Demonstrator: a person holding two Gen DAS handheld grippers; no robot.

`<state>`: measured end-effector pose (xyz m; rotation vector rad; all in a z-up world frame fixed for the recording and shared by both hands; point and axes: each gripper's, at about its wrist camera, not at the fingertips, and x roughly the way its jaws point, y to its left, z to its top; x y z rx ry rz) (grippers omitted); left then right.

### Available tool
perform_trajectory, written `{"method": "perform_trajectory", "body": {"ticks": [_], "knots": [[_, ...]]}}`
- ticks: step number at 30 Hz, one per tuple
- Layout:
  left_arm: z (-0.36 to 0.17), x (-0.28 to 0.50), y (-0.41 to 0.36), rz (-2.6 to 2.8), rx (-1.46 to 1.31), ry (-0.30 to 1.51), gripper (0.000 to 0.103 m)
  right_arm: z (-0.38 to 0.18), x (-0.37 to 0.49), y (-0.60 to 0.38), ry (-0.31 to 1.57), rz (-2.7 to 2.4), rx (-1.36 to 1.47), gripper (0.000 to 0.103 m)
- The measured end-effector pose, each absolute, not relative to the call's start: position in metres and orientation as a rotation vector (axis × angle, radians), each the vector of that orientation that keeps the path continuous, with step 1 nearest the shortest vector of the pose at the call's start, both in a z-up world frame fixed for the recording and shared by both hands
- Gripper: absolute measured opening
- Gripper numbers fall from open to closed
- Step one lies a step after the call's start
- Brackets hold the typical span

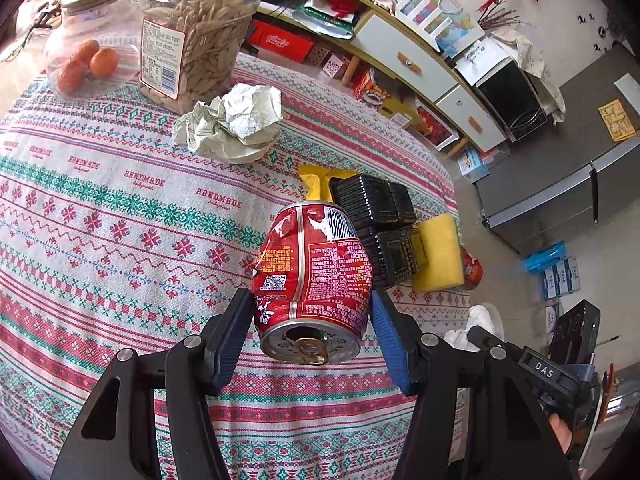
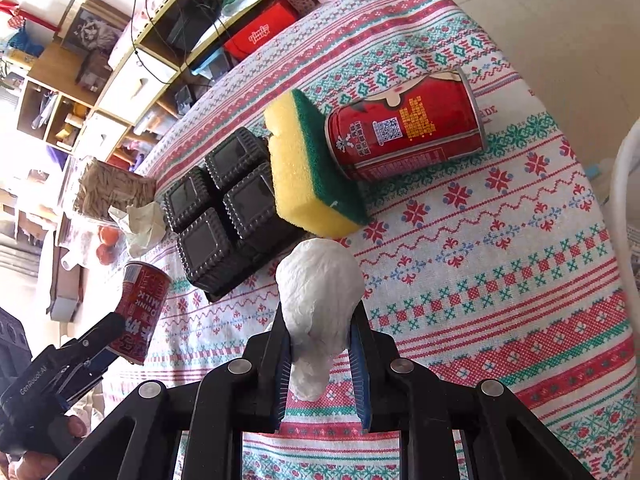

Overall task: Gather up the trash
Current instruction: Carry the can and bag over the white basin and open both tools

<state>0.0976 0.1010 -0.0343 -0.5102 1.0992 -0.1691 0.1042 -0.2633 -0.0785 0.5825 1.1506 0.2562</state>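
Left wrist view: left claw [image 1: 312,320] pinched a dented red can [image 1: 314,276] near its rim; slippage judged possible. Right claw [image 2: 320,344] pinched a tissue wad [image 2: 320,300], loosely seated.

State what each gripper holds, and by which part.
The left gripper grips a dented red can by its sides near the top end. The right gripper pinches a white paper wad around its lower half.

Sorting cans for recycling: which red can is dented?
The red can held in the left gripper is dented; the other can, lying beside the sponge, looks smooth.
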Motion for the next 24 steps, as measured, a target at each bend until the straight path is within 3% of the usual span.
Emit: {"method": "perform_trajectory", "body": {"ticks": [12, 19, 24], "knots": [[0.002, 0.059, 0.072, -0.201, -0.447, 0.995, 0.062, -0.039, 0.09, -0.325, 1.009, 0.171, 0.668, 0.023], [0.008, 0.056, 0.002, -0.339, -0.393, 1.015, 0.062, -0.011, 0.063, -0.415, 0.842, -0.034, 0.739, 0.023], [0.003, 0.054, -0.054, -0.446, -0.33, 1.054, 0.062, -0.025, 0.046, -0.47, 0.848, -0.159, 0.867, 0.023]]}}
